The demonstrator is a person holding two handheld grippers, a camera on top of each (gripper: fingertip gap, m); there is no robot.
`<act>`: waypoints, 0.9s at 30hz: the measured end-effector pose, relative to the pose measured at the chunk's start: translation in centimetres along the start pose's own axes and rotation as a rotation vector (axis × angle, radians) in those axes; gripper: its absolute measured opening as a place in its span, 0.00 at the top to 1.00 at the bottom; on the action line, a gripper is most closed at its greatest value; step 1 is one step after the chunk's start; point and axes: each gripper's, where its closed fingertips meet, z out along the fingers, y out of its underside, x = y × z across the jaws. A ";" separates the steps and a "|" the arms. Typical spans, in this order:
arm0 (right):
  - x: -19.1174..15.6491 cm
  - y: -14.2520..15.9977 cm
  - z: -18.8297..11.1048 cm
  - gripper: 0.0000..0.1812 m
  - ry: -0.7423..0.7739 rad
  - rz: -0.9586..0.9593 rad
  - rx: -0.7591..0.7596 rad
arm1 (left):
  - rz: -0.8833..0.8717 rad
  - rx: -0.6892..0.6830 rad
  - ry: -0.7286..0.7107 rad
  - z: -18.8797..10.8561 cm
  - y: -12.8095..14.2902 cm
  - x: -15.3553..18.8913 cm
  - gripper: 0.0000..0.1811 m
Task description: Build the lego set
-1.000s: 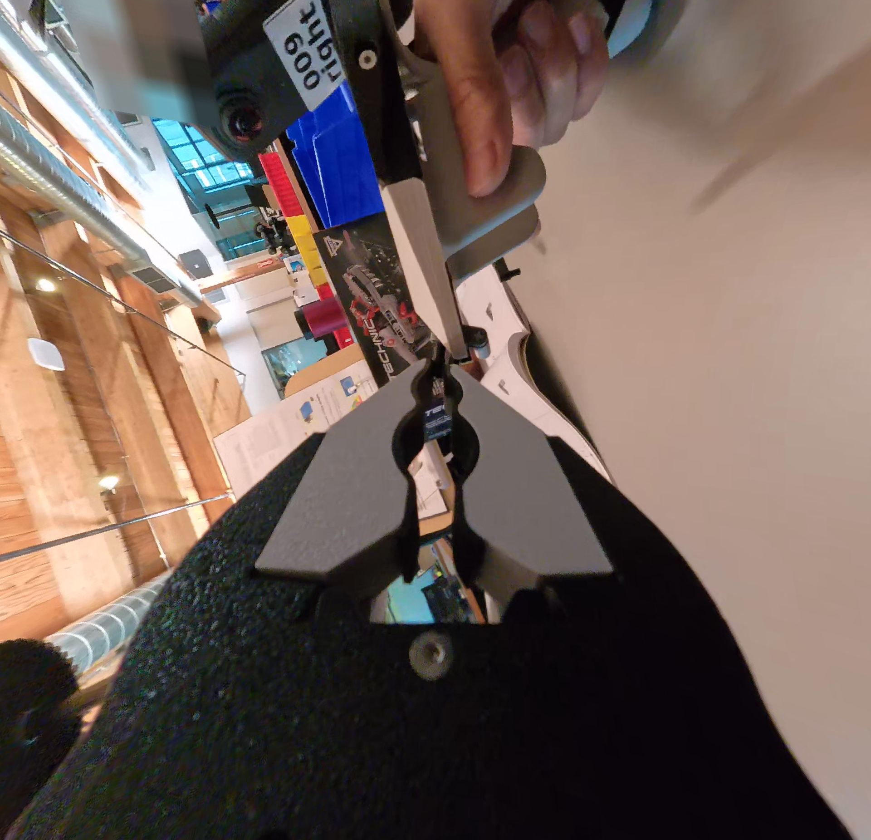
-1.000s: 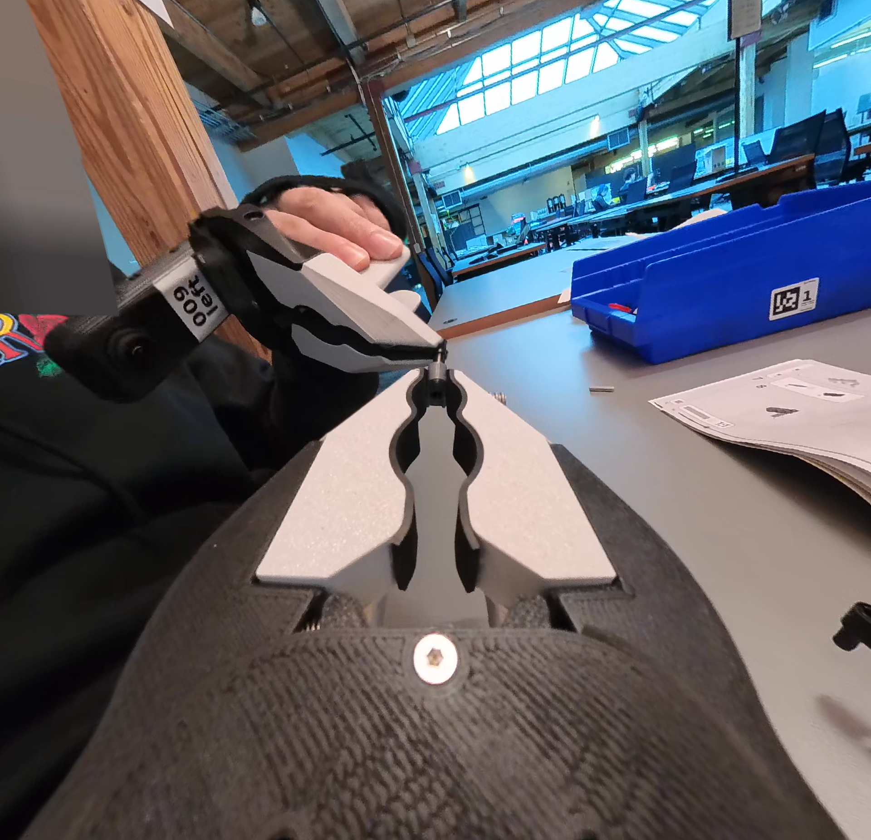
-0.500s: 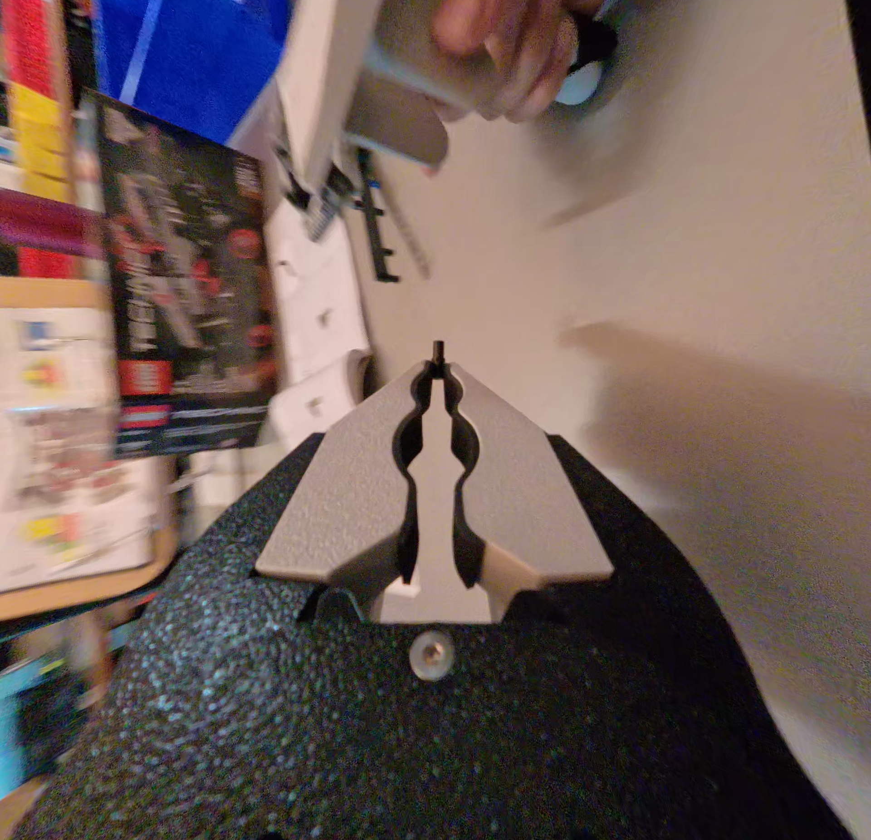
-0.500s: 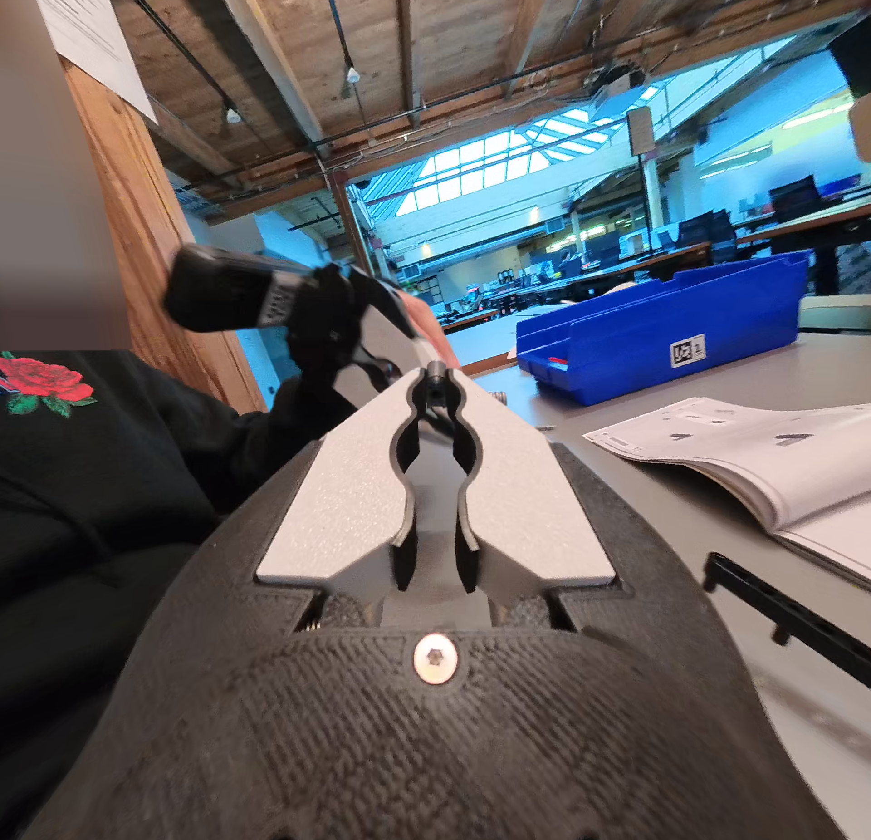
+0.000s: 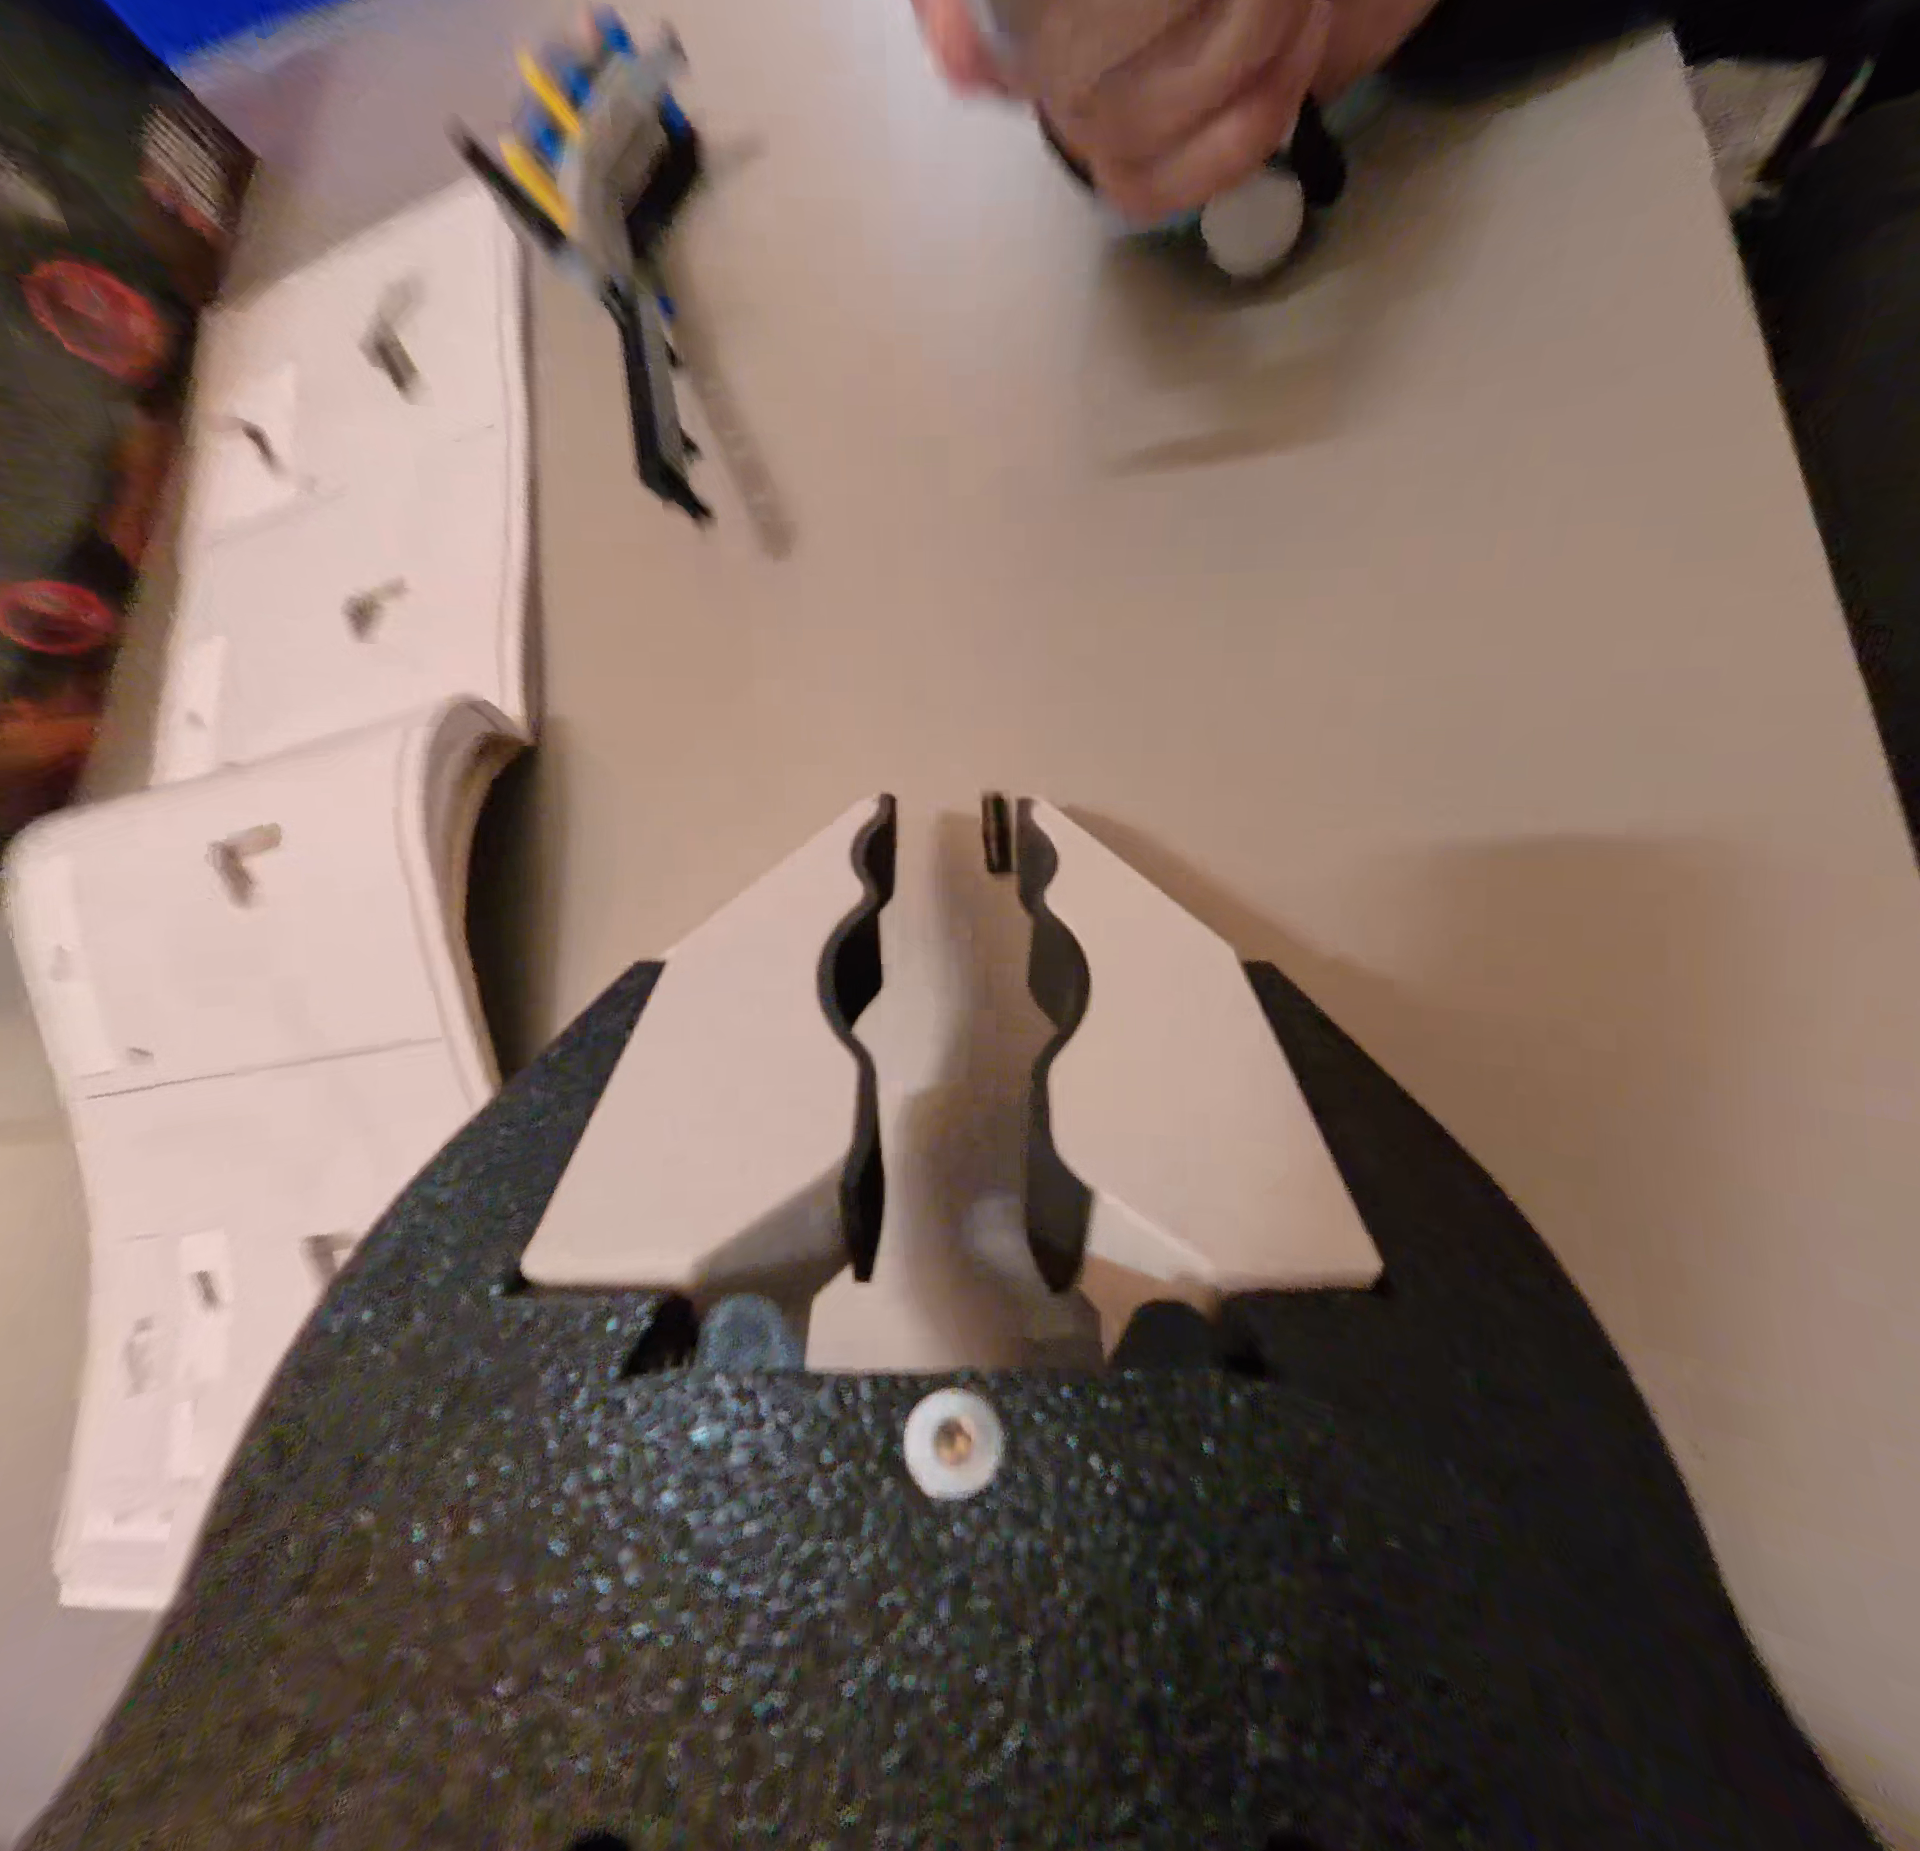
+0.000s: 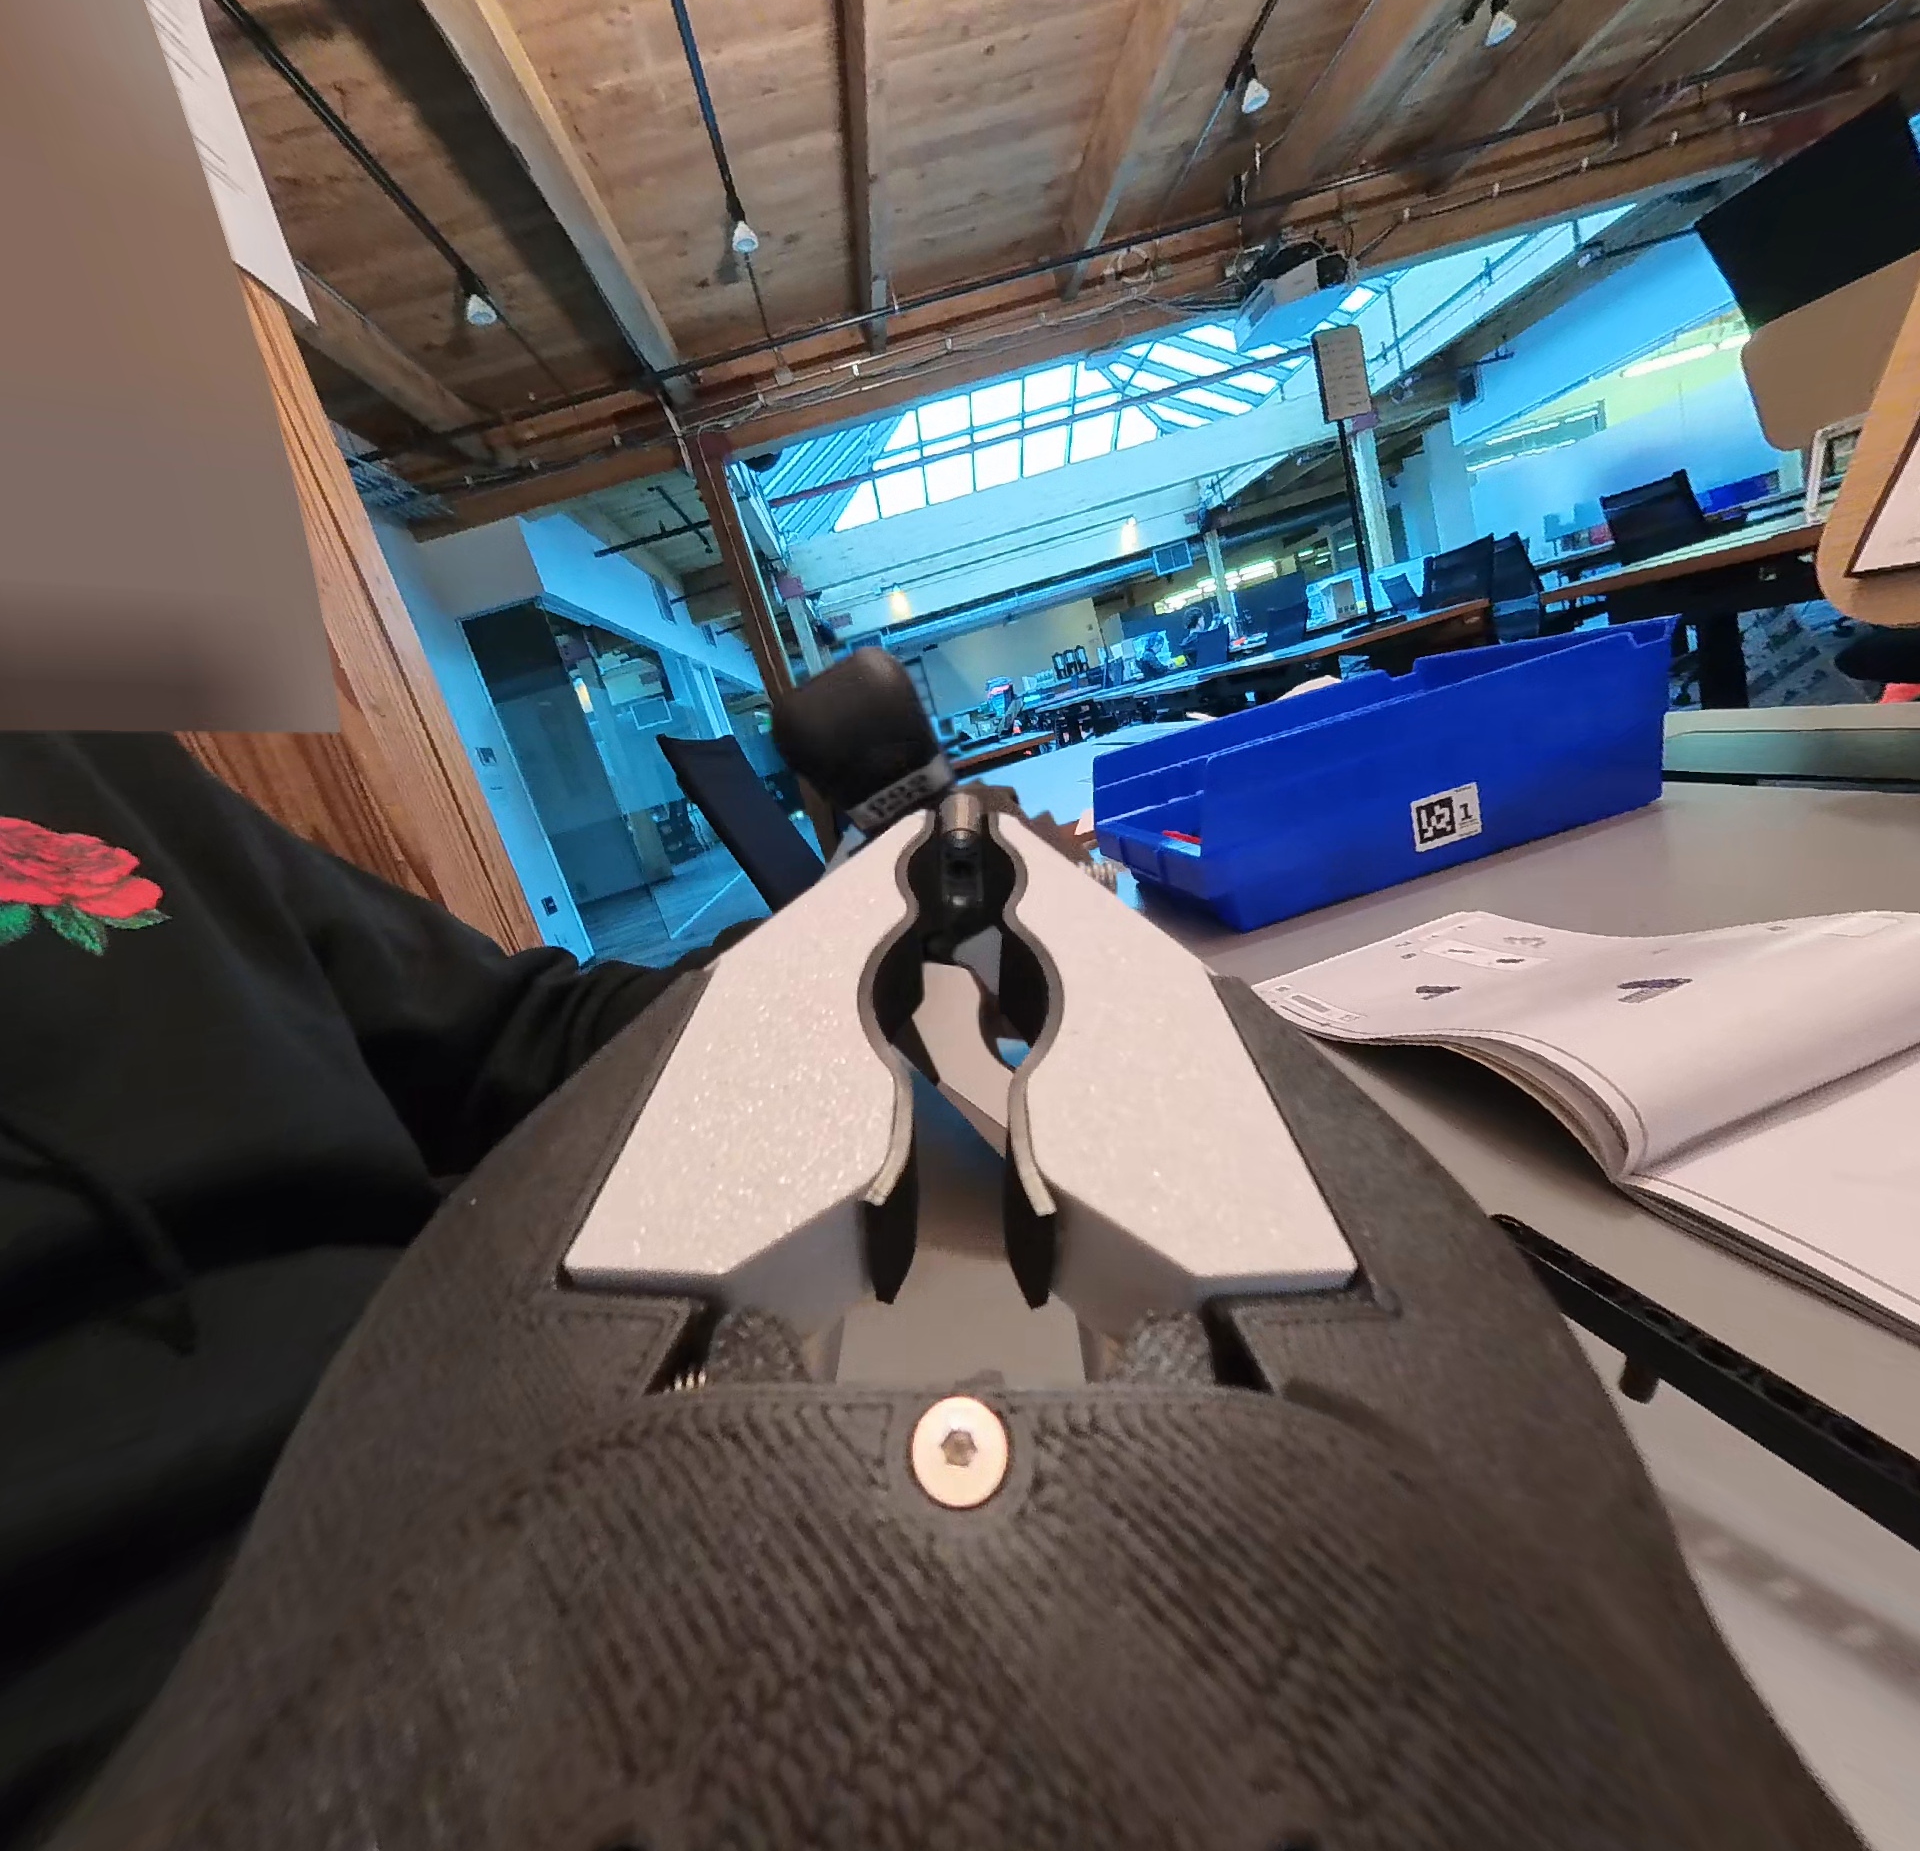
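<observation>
In the left wrist view my left gripper [image 5: 954, 814] is open above the beige table [image 5: 1247, 710]. A small black pin [image 5: 995, 833] clings to the inner side of its right fingertip. A partly built lego assembly [image 5: 613, 243] with black, grey, yellow and blue parts lies blurred at the far left. A hand [image 5: 1174, 66] holding the right gripper is at the top right. In the right wrist view my right gripper [image 6: 961, 827] is shut on a small grey and black lego piece [image 6: 958, 851]. The left gripper's black body [image 6: 862, 731] shows just behind it.
An open instruction booklet [image 5: 312, 658] lies left of the left gripper; it also shows in the right wrist view [image 6: 1662, 1053]. A blue bin [image 6: 1382, 762] stands behind it. A long black lego beam [image 6: 1714, 1386] lies by the booklet. A dark printed box [image 5: 73, 347] is at the far left. Tip to tip, the grippers are about 15 cm apart.
My left gripper swung away from the right one to face down at the table and opened; the black pin now rests on one finger. My right gripper stays shut on its piece.
</observation>
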 end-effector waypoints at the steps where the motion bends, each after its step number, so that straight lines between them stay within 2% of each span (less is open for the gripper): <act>1: 0.0 -0.1 0.0 0.98 -0.002 0.007 0.012 | 0.030 0.044 -0.036 -0.5 -1.3 -0.2 0.87; 2: 0.0 -0.3 0.0 0.98 -0.003 0.013 0.028 | 0.065 0.107 -0.085 -1.2 -3.1 -0.4 0.87; 5: 0.2 -1.1 -0.1 0.98 0.008 0.040 0.081 | 0.232 0.308 -0.353 -4.2 -9.0 -1.5 0.88; 7: 0.2 -1.9 0.0 0.98 0.006 0.076 0.134 | 0.372 0.342 -0.530 -5.7 -11.4 -1.5 0.90; 9: 0.0 -2.7 0.1 0.98 -0.006 0.132 0.193 | 0.465 0.330 -0.662 -6.4 -12.6 -1.4 0.89; 12: -0.7 -3.0 0.8 0.98 -0.054 0.208 0.251 | 0.524 0.359 -0.812 -7.3 -13.8 -1.5 0.91; 17: -2.0 -2.9 2.1 0.98 -0.089 0.221 0.267 | 0.577 0.337 -0.880 -7.7 -14.1 -1.4 0.92; 19: -2.2 -2.9 2.3 0.98 -0.089 0.221 0.266 | 0.590 0.348 -0.919 -8.4 -14.3 -1.4 0.98; 24: -2.8 -3.2 2.5 0.97 -0.104 0.204 0.267 | 0.638 0.357 -0.997 -9.4 -14.7 -1.3 0.98; 27: -2.6 -4.1 2.1 0.97 -0.102 0.238 0.329 | 0.644 0.348 -1.066 -10.2 -14.8 -1.6 0.98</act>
